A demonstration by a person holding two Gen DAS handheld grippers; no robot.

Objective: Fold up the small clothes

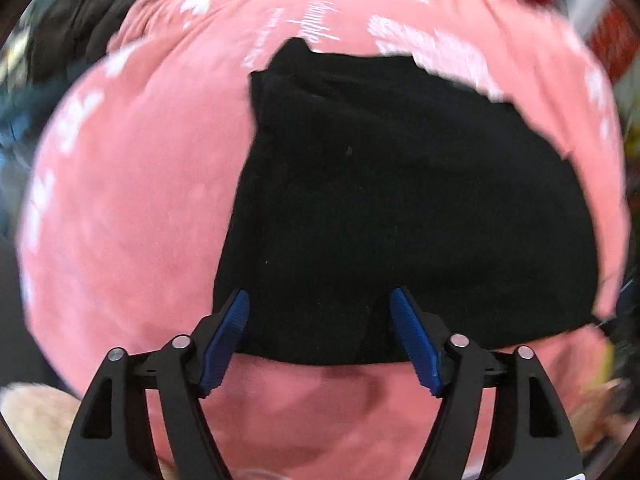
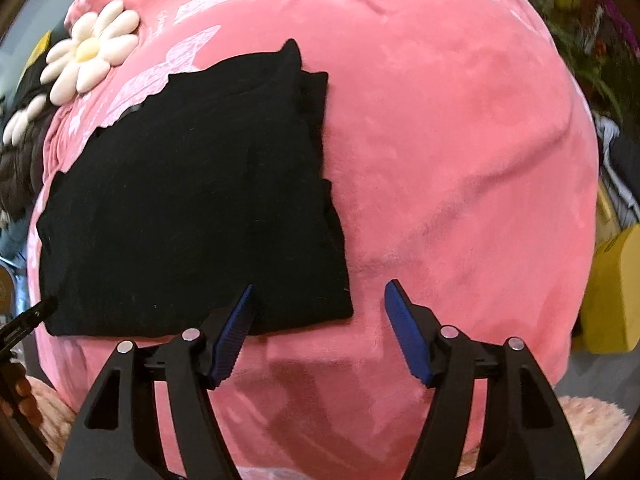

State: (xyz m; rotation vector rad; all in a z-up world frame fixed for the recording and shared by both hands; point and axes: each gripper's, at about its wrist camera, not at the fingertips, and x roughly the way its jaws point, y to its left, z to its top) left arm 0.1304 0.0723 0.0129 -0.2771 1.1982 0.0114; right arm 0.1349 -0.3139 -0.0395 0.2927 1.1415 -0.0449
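A folded black garment (image 1: 400, 208) lies flat on a pink plush blanket (image 1: 132, 208). My left gripper (image 1: 320, 300) is open, its blue pads (image 1: 230, 332) over the garment's near edge, holding nothing. In the right wrist view the same black garment (image 2: 192, 208) lies to the left on the pink blanket (image 2: 460, 160). My right gripper (image 2: 320, 292) is open and empty, hovering at the garment's near right corner. The tip of the left gripper (image 2: 32, 316) shows at the left edge of that view.
A white daisy-shaped cushion (image 2: 92, 50) lies at the far left of the blanket. A yellow box (image 2: 616, 292) and flowers (image 2: 580, 20) are off the right side. A beige fluffy rug (image 1: 36, 420) lies below the blanket's near edge. Dark clothing (image 1: 76, 36) sits far left.
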